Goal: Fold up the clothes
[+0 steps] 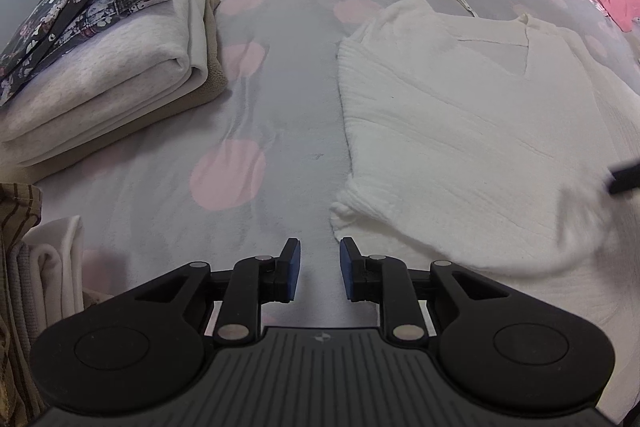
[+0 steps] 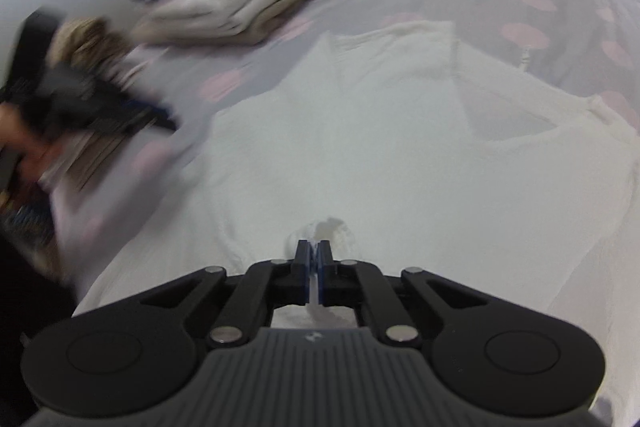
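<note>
Two close wrist views, angled down, both onto white garment [image 1: 460,131]

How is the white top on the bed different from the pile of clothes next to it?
The white top lies spread out in one flat layer, neckline showing; the pile is several garments folded and stacked. The white top is a single plain colour; the pile mixes grey, beige and a dark floral piece on top. Both rest on the dotted bedspread.

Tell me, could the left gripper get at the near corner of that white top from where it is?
Probably yes: the left gripper is open and empty over bare bedspread, and the white top has its corner just ahead, nothing between.
</note>
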`<move>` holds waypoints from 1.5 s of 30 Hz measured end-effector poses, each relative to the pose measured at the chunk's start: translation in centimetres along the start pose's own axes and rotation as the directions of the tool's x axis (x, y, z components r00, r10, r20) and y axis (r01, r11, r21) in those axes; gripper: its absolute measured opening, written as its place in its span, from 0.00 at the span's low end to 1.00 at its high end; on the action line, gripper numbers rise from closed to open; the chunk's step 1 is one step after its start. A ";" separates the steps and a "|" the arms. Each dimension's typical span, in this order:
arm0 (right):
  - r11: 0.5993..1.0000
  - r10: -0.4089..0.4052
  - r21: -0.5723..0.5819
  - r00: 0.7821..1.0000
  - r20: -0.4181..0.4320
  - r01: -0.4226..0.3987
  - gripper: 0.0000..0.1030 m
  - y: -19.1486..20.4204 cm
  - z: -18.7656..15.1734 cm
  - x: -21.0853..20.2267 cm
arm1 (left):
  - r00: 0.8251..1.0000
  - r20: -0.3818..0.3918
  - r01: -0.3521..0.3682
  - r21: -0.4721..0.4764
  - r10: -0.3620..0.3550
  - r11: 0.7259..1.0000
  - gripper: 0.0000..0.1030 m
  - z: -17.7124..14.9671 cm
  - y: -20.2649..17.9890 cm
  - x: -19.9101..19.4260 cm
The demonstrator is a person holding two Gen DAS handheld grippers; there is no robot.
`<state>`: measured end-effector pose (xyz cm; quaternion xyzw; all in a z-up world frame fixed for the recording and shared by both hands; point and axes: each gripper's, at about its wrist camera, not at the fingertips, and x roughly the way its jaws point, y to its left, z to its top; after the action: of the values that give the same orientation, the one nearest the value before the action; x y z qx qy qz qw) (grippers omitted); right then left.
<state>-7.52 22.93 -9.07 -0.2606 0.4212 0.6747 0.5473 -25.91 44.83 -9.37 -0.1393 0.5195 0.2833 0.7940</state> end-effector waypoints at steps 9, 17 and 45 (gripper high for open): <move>0.999 -0.019 -0.051 0.995 -0.101 0.014 0.29 2.4 -4.9 -1.1 | 1.000 0.018 0.021 -0.068 -0.020 0.997 0.19 1.5 0.4 -0.9; 0.980 -0.128 0.145 0.991 -0.042 0.133 0.38 -2.9 -3.9 -4.1 | 0.997 0.048 0.072 -0.161 -0.065 0.984 0.28 5.9 0.5 0.4; 0.950 -0.117 0.278 0.988 -0.099 0.140 0.00 -8.0 -2.3 -1.3 | 0.994 0.078 0.094 -0.195 -0.081 0.976 0.01 15.9 0.4 10.4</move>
<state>0.26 20.64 -11.51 -0.2335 0.5176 0.5590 0.6042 -11.16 56.57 -12.01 -0.2306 0.4542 0.3031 0.8054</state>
